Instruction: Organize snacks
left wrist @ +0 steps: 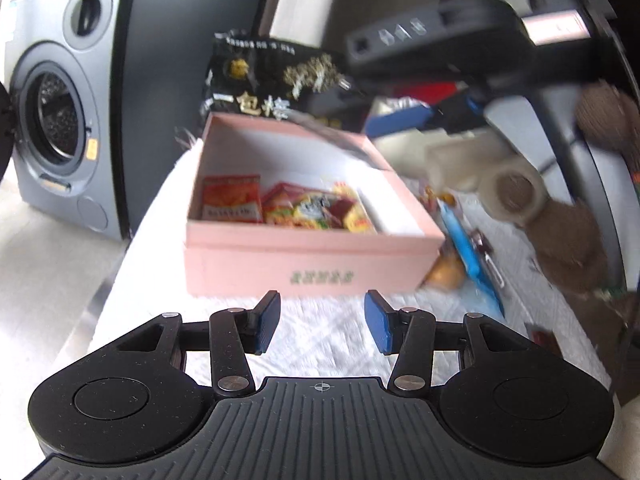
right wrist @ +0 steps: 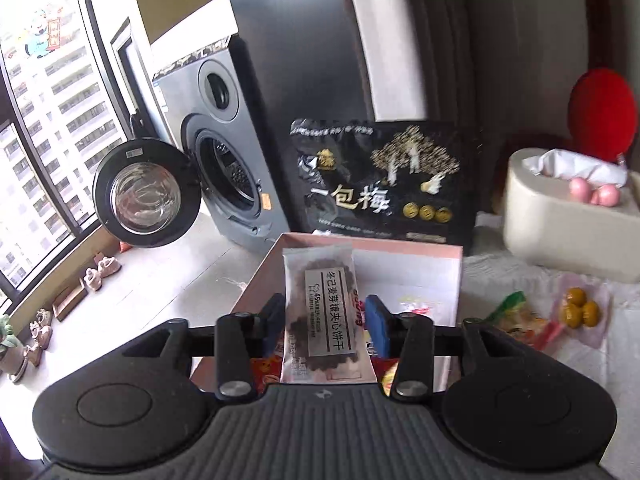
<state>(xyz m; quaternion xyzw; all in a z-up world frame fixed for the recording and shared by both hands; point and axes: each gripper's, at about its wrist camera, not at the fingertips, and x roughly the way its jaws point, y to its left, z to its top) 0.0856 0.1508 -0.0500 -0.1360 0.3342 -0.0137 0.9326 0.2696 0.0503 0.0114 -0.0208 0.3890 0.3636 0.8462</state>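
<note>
A biscuit packet (right wrist: 323,312) sits between the right gripper (right wrist: 326,320)'s parted jaws above the pink box (right wrist: 260,280), apparently at the point of release; next, fetch loose snacks (right wrist: 580,312) at three o'clock. The left gripper (left wrist: 322,322) hangs apart, empty.

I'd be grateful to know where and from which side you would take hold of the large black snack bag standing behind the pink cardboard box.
Grip the large black snack bag by its flat top seam, coming from above. It stands upright behind the pink cardboard box, which blocks its lower front, so the thin top edge is probably freest.
</note>
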